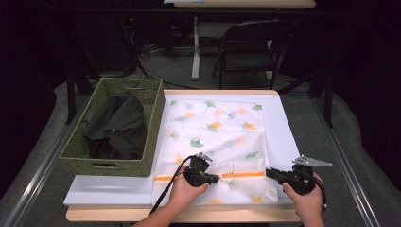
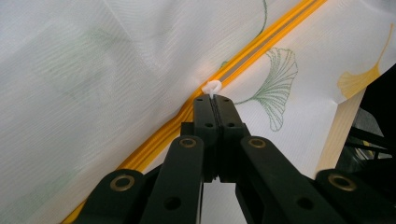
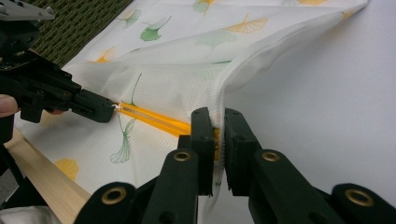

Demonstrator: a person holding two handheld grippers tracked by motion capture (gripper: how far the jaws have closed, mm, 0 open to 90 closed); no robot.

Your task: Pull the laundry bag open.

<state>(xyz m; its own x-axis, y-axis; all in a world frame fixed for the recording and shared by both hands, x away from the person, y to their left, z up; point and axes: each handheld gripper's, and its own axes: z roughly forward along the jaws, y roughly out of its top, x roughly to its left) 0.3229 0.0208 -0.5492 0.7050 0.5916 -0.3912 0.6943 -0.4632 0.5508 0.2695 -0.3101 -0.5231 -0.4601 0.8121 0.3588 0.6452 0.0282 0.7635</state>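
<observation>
Left gripper [image 2: 212,100] clamped on zipper pull [image 2: 212,87], right gripper [image 3: 219,122] pinching mesh bag [image 3: 187,88] edge; could slip under tension

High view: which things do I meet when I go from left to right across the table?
Green woven basket with dark clothes → left gripper on the orange zipper of the leaf-print bag → right gripper.

Bag [image 1: 213,127]: I see white mesh printed with green and orange ginkgo leaves, lying flat on the tabletop beside a basket.
Zipper [image 1: 246,174]: orange, running across the bag's near end.
Pull [image 2: 212,87]: small, white, on the zipper.
</observation>
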